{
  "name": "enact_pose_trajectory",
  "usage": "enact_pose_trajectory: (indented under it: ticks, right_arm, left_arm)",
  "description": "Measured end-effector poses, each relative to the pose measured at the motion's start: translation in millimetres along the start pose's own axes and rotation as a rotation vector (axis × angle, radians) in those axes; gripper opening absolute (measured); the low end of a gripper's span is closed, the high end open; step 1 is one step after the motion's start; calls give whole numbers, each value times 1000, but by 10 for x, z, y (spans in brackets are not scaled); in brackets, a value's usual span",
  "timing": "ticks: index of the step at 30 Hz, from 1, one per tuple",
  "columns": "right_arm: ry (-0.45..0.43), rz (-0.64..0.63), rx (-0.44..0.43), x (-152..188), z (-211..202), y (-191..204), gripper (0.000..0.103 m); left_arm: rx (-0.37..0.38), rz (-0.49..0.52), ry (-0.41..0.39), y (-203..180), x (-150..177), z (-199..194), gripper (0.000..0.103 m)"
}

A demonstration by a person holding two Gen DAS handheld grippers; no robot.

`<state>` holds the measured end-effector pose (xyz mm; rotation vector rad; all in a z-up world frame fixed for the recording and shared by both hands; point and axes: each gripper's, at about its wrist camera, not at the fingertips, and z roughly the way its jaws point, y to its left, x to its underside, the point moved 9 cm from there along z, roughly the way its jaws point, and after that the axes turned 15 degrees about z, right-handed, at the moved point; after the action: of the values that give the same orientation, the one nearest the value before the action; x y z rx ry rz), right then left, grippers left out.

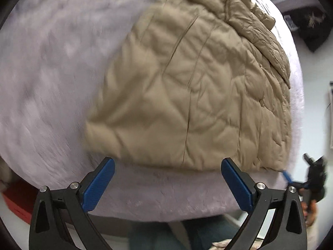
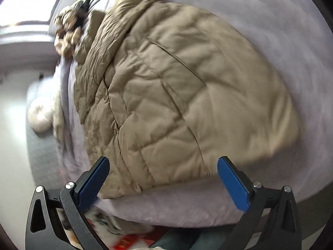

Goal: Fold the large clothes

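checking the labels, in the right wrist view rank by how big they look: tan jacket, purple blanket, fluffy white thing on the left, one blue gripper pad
1. Purple blanket, though the jacket hides part of it, so it is close.
2. Tan jacket.
3. Fluffy white thing and blue gripper pad: look alike, and the pad sits nearest the camera, so unranked.

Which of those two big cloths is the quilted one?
The beige jacket, stitched into puffy panels; the lilac blanket beneath it is plain and fuzzy.
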<state>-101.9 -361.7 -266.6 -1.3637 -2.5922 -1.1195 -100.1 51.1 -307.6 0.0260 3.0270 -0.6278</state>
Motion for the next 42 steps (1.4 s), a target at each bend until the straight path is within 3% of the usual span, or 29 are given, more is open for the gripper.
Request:
enact_pose_trajectory:
  ticks: [5,11,15,17,19,20,22,25,26,27,33,42]
  right_arm:
    - [-3,165,-89,-10,61,-326,103]
    - [-41,266,-130,-120,191,-553,103]
    - [-49,295,-205,-205,278,-525,103]
    - [-44,308,-256,-238,305,-476,103]
    - [-47,331,-282,-274,339,-450,103]
    - [-48,348,-293,-284,356,-446,102]
    - [-29,396,-338,-290,383,-474,95]
    - [26,441,-385,-309,425,-466,59]
    - [45,441,-400,-333,422,-437,35]
    - [53,432,-400,-341,401,-411,17]
    - [98,204,-431,-580,51,323,13]
    - [108,-194,-440,-1238,-300,1960,13]
  left_arm:
    - [140,-101,-1,-34,25,319,102]
    - [147,-62,-25,-161,-193,463,102]
    - [142,-45,-41,-188,-284,463,102]
    - [127,-28,-45,-185,-300,458,90]
    - [111,-13,-31,-175,-308,486,41]
    - [129,-21,-28,-164,-315,492,30]
    - [169,-46,-45,-146,-352,434,16]
    - [171,-31,-75,-188,-436,248,15]
    - [171,-25,-87,-211,-465,173,15]
    - [175,-18,-101,-252,-516,79,15]
    - [131,62,-236,-529,-1112,-531,15]
    - [13,157,-471,-840,-2561,-1188,16]
